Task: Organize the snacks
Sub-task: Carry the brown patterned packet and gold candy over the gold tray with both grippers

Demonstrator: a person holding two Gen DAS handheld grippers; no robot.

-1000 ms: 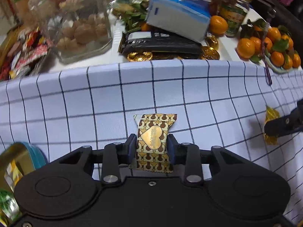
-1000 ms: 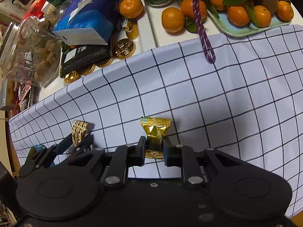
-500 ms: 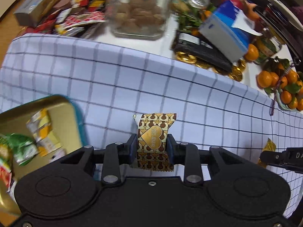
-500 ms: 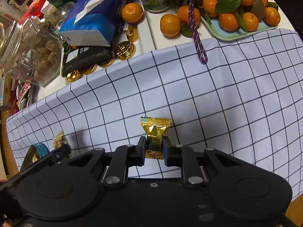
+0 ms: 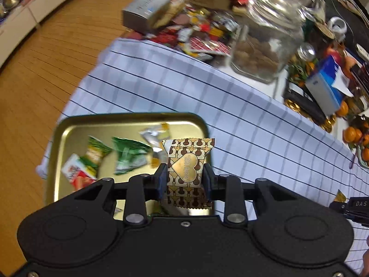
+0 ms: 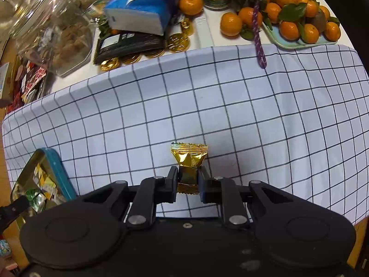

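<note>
My left gripper is shut on a brown-and-gold patterned candy with a heart and holds it above the right end of a gold tin tray. The tray holds several wrapped snacks, among them a green packet. My right gripper is shut on a shiny gold-foil candy above the checked cloth. The tray with its teal rim lies to the lower left in the right wrist view. The right gripper's tip shows at the right edge of the left wrist view.
At the back stand a glass jar of cookies, a blue tissue pack, gold chocolate coins, a plate of mandarins and a pile of snack packets. The table edge and wooden floor lie left.
My left gripper has swung left with the heart candy, from over the cloth to over the tin tray. My right gripper has stayed shut on the gold candy and shifted slightly.
</note>
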